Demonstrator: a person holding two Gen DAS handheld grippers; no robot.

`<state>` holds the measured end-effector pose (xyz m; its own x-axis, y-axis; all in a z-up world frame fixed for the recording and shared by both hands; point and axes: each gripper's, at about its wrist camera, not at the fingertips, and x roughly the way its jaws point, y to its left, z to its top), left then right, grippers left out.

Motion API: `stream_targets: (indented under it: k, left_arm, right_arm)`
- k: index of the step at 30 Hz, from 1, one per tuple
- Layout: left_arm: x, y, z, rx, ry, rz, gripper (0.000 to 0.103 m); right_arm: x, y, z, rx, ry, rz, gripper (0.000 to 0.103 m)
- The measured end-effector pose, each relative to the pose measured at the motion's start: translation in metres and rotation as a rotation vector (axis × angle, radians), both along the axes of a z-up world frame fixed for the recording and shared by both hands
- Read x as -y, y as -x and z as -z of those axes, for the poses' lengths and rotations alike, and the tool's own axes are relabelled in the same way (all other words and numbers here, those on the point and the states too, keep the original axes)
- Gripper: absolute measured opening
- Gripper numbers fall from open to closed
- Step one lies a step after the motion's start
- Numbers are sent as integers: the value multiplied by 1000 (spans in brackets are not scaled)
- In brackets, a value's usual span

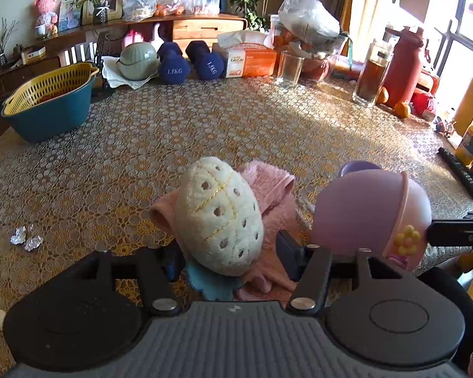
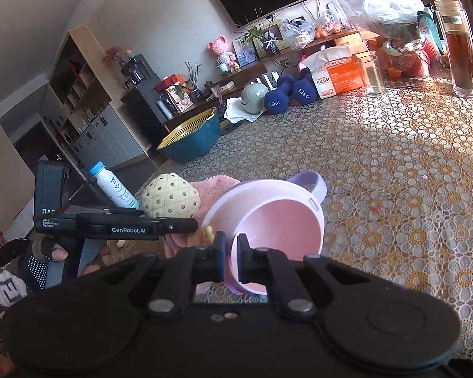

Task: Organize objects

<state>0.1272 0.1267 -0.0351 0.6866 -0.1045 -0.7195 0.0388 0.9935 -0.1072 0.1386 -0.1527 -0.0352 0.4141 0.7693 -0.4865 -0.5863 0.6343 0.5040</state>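
My left gripper [image 1: 230, 252] is shut on a plush toy [image 1: 219, 215], a cream dotted shell over pink fuzzy cloth and a blue frill, held above the table. The toy also shows in the right wrist view [image 2: 170, 200]. My right gripper [image 2: 230, 260] is shut on the rim of a pink cup [image 2: 277, 220] with a lilac handle, tilted on its side with its mouth toward the camera. In the left wrist view the cup [image 1: 365, 211] is right of the toy, with a yellow flower ornament, and a right gripper finger [image 1: 457, 231] reaches it from the right.
A teal basin with a yellow colander [image 1: 50, 100] stands at the table's far left. Blue dumbbells [image 1: 189, 61], a green bowl, an orange box, a glass [image 1: 288, 67] and a tea jar [image 1: 370, 74] line the back. Foil scraps [image 1: 26, 237] lie left. A white bottle [image 2: 113, 186] is near the table's edge.
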Motion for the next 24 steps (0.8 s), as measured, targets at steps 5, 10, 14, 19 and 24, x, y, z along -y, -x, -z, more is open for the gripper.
stream_targets:
  k: [5, 10, 14, 19, 24]
  left_arm:
    - [-3, 4, -16, 71, 45, -12, 68]
    - [0, -1, -21, 66, 55, -24, 36]
    - [7, 3, -33, 110, 102, 3, 33]
    - [24, -6, -51, 118, 191, 89, 33]
    - [54, -16, -52, 100, 167, 180, 33]
  right_arm:
    - [0, 0, 0, 0, 2, 3, 7]
    - [0, -1, 0, -4, 0, 8, 7]
    - [1, -1, -1, -4, 0, 12, 7]
    - [1, 0, 0, -4, 4, 11, 7]
    - [-2, 3, -1, 15, 29, 10, 7]
